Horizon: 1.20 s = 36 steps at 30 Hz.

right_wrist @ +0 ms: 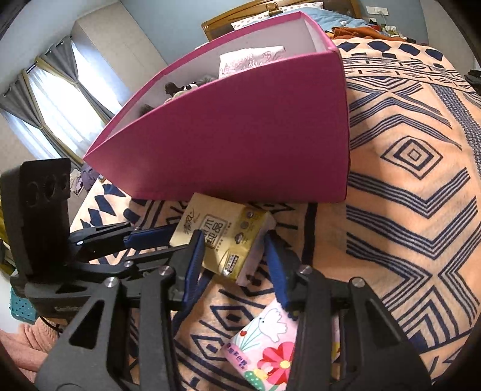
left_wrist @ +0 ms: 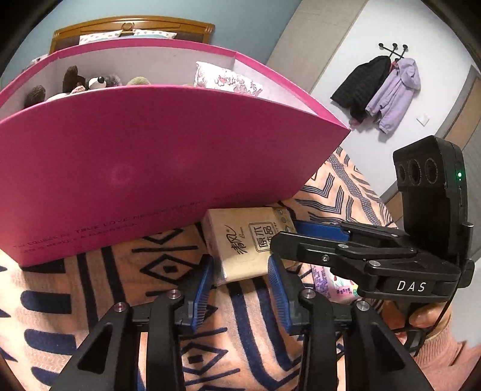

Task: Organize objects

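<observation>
You're working on a bed covered by a peach blanket (right_wrist: pixel 405 186) with navy geometric lines; behind it sit a wooden headboard (left_wrist: pixel 132 28), a blue wall, grey curtains (right_wrist: pixel 57 99) on the window side and a black and a lilac jacket (left_wrist: pixel 393 93) hanging on wall hooks. Biggest thing on the blanket is the magenta box (left_wrist: pixel 156 168), open-topped, white inside, already holding plush toys (left_wrist: pixel 90 82) and a floral tissue pack (left_wrist: pixel 225 79). Next down, the beige tissue pack (left_wrist: pixel 243 243), soft plastic wrap with black Chinese print, lies flat on the blanket, its far end against the box's near wall. Its long axis runs away from your left gripper (left_wrist: pixel 240 285) toward the box; in the right wrist view it sits diagonally, one corner pointing at your right gripper (right_wrist: pixel 234 270). Both sets of jaws are apart and nothing is clamped: the left blue pads flank the pack's near end, the right pads straddle its near corner, contact unclear. The right gripper crosses in from the side over the pack's edge in the left view. Smallest, a pink floral tissue pack (right_wrist: pixel 264 346) lies flat near you, partly under the right gripper.
</observation>
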Tool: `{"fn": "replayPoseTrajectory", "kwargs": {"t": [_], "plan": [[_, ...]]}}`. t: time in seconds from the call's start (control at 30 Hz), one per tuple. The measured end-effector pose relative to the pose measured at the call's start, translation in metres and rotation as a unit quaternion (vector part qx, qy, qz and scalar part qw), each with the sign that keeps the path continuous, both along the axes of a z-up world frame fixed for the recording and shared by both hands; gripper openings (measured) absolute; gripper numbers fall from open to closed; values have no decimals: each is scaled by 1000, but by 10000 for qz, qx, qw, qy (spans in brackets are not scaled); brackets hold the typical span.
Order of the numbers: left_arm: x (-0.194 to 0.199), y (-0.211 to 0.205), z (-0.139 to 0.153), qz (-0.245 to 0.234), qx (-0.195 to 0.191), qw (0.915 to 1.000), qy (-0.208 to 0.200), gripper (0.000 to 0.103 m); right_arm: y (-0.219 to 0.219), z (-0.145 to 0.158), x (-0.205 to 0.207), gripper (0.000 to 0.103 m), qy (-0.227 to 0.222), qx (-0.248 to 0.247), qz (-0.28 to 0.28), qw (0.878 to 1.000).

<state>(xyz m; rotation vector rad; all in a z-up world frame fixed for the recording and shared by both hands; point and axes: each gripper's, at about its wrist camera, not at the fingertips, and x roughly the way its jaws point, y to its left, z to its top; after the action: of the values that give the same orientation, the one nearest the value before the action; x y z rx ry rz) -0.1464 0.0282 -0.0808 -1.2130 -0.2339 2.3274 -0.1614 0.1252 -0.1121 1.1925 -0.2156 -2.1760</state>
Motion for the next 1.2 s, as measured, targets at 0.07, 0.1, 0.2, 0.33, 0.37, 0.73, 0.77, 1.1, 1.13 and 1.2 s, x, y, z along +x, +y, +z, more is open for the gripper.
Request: {"fn": "replayPoseTrajectory", "kwargs": {"t": [0.07, 0.1, 0.2, 0.33, 0.37, 0.73, 0.77, 1.1, 1.13, 1.2], "plan": [[0, 1, 0, 0, -27, 10000, 32, 38, 0, 0, 1, 44, 4, -21, -11, 10000], [1, 2, 0, 13, -89, 9999, 81, 38, 0, 0, 2, 43, 7, -51, -9, 10000], [3, 4, 1, 20, -159, 9997, 176, 37, 1, 1, 3, 43, 27, -84, -10, 10000], [4, 2, 4, 37, -141, 9996, 241, 37, 4, 1, 5, 43, 31, -144, -28, 9999], [4, 1, 4, 39, -137, 9996, 254, 37, 4, 1, 4, 43, 27, -156, -29, 9999], [0, -3, 0, 21, -4, 9999, 124, 36, 1, -2, -1, 43, -33, 0, -94, 10000], [0, -3, -1, 19, -5, 9999, 117, 36, -1, -2, -1, 43, -19, 24, -74, 10000], [4, -3, 2, 46, 20, 9998, 174, 35, -1, 1, 5, 43, 77, -2, -33, 10000], [5, -3, 4, 42, 20, 9998, 214, 35, 0, 1, 6, 43, 92, -12, -38, 9999], [7, -3, 7, 35, 17, 9996, 282, 35, 1, 3, 8, 43, 136, -15, -42, 9999]]}}
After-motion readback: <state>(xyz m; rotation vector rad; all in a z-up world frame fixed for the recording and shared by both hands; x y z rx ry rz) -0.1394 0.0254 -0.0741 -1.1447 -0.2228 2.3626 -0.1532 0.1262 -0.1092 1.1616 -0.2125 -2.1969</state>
